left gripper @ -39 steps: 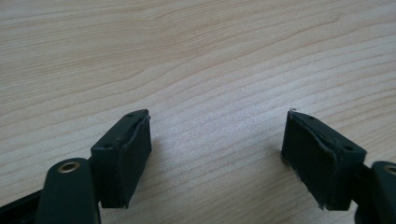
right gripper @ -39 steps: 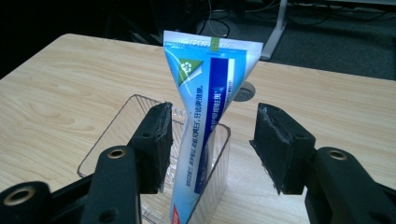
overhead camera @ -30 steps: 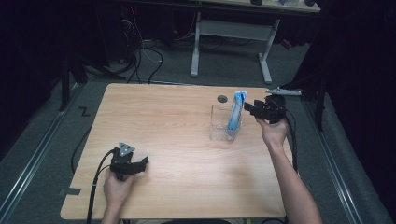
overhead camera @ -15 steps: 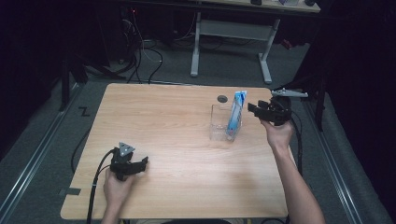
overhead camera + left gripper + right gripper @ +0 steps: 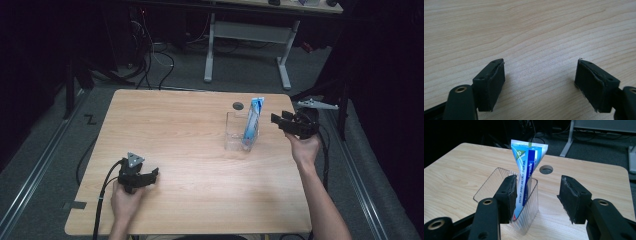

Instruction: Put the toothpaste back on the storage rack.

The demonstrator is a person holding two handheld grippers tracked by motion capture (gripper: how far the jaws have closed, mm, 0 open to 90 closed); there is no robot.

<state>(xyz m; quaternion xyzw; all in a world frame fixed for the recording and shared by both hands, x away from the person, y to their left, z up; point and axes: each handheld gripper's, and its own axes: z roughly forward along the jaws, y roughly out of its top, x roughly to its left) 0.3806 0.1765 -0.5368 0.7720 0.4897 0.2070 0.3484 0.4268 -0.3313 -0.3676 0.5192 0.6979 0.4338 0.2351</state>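
Note:
A blue and white tube stands upright in a clear plastic container on the right half of the wooden table. My right gripper hovers just right of it, open, jaws pointing at the tube with a small gap to it. In the right gripper view the tube leans inside the container beyond my open right gripper, and nothing lies between the pads. My left gripper rests near the table's front left, open. In the left gripper view, bare wood lies under that open gripper.
A round cable hole sits in the table just behind the container. Beyond the far edge stand a desk frame and loose cables on the floor. The table's right edge is close to my right hand.
My right gripper has drawn a little to the right, away from the tube and container. The left gripper has stayed where it was.

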